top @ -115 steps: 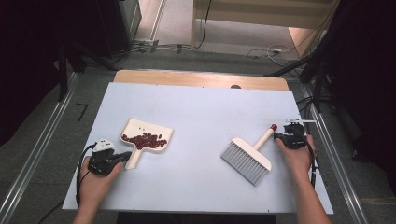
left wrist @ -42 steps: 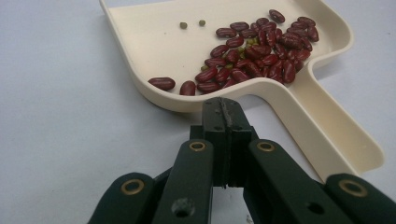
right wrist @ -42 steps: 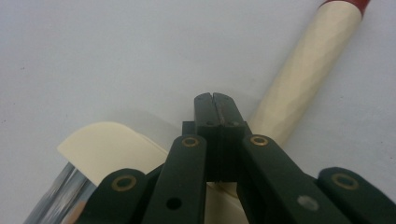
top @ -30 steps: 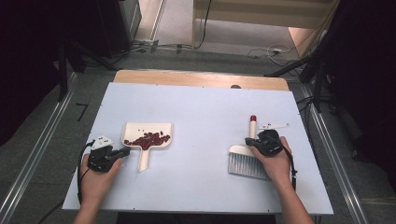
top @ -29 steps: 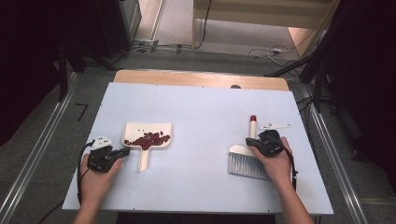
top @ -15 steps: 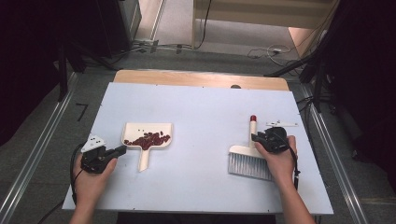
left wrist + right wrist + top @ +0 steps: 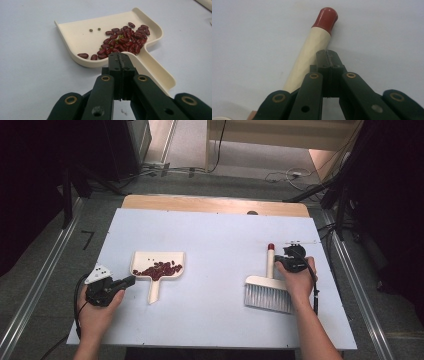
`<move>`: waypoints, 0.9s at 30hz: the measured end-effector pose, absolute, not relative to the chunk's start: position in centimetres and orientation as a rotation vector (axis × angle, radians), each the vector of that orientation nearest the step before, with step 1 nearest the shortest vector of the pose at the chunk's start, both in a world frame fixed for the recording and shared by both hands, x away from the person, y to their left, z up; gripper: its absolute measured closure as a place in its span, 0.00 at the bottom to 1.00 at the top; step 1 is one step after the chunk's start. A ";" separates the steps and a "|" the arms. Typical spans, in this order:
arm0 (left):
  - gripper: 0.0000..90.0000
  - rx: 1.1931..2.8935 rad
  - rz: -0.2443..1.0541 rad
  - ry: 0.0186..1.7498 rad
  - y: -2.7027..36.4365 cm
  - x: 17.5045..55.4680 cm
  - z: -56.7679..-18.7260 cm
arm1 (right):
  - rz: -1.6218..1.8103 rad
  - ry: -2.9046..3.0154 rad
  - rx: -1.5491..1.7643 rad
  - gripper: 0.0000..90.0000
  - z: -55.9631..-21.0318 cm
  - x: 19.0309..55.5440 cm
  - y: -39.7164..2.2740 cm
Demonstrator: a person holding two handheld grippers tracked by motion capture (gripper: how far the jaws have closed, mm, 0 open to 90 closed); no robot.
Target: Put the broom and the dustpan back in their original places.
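The cream plastic dustpan (image 7: 157,268) of red beans (image 7: 122,42) is faced by the empty, shut left gripper (image 7: 119,58), while the right gripper (image 7: 328,56) (closed, empty) is seen beside the cream red-capped brush (image 7: 269,285).

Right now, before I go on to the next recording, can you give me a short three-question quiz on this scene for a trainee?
1. True or false: the beans lie in the dustpan.
2. What colour is the tip of the brush handle? A) blue B) red C) green
3. Fill in: the jaws of the left gripper and the right gripper are both ____, with nothing between them.

Key: 1 true; 2 B; 3 shut
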State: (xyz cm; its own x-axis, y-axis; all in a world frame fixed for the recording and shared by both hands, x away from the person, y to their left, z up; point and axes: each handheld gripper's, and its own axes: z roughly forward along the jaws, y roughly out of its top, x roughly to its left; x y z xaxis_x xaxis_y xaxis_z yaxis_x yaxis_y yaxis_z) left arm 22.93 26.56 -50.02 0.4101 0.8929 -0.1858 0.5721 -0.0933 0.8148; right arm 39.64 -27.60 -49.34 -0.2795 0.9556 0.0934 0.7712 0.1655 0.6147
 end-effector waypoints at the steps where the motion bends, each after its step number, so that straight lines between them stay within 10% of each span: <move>1: 1.00 1.781 0.455 1.268 26.5 22.9 -50.0 | 0.818 2.138 1.651 0.98 -49.3 39.8 -27.5; 17: 1.00 1.772 0.452 1.235 26.3 22.8 -50.0 | 0.912 2.146 1.593 0.91 -48.5 39.1 -28.1; 27: 0.42 1.734 0.481 1.156 25.7 22.5 -49.4 | 1.180 2.145 1.397 0.45 -47.4 35.7 -29.7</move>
